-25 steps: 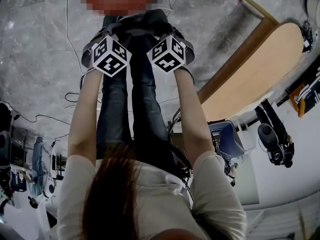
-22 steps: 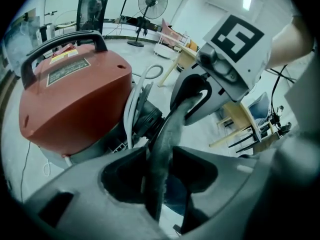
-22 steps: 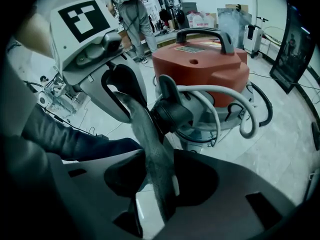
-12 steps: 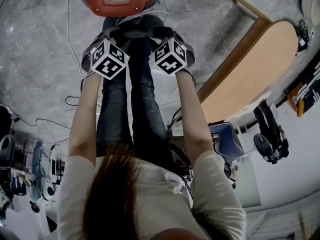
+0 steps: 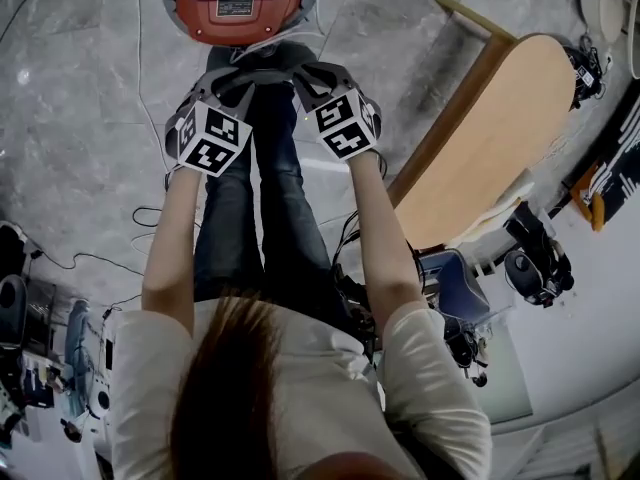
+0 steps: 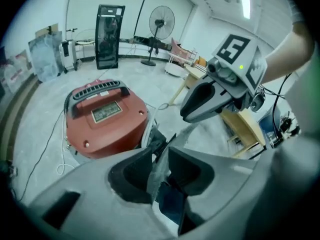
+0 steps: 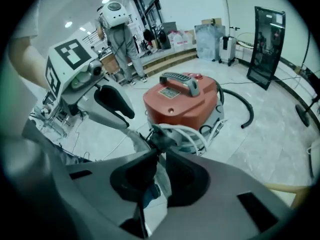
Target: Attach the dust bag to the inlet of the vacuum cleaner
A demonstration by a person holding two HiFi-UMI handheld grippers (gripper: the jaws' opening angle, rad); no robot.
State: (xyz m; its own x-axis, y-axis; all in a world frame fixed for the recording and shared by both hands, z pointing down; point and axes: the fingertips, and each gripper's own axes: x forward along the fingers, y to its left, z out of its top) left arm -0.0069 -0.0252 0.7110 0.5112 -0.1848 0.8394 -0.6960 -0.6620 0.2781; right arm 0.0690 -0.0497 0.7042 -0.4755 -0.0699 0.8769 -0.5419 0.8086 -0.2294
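The red canister vacuum (image 5: 232, 3) stands on the floor just beyond the person's feet. A thin pale-grey dust bag (image 6: 187, 131) hangs stretched between the two grippers; in the head view I cannot make it out. My left gripper (image 5: 228, 80) has an edge of the bag (image 6: 156, 171) between its jaws, which are closing on it. My right gripper (image 5: 312, 73) grips another edge of the bag (image 7: 131, 140), its jaws closing too, nearly together. Both grippers point down, side by side, short of the vacuum (image 7: 182, 104). The inlet is not visible.
A black hose (image 7: 240, 106) and a white cord (image 7: 192, 136) lie by the vacuum. A wooden table (image 5: 500, 138) stands to the right, with loose cables (image 5: 150, 213) on the floor at the left. A standing fan (image 6: 161, 21), a black cabinet (image 6: 109, 36) and a person (image 7: 120, 39) are farther off.
Both grippers have lifted and tipped, and their marker cubes now sit a little lower and wider apart in the head view. More of the red vacuum shows at the top.
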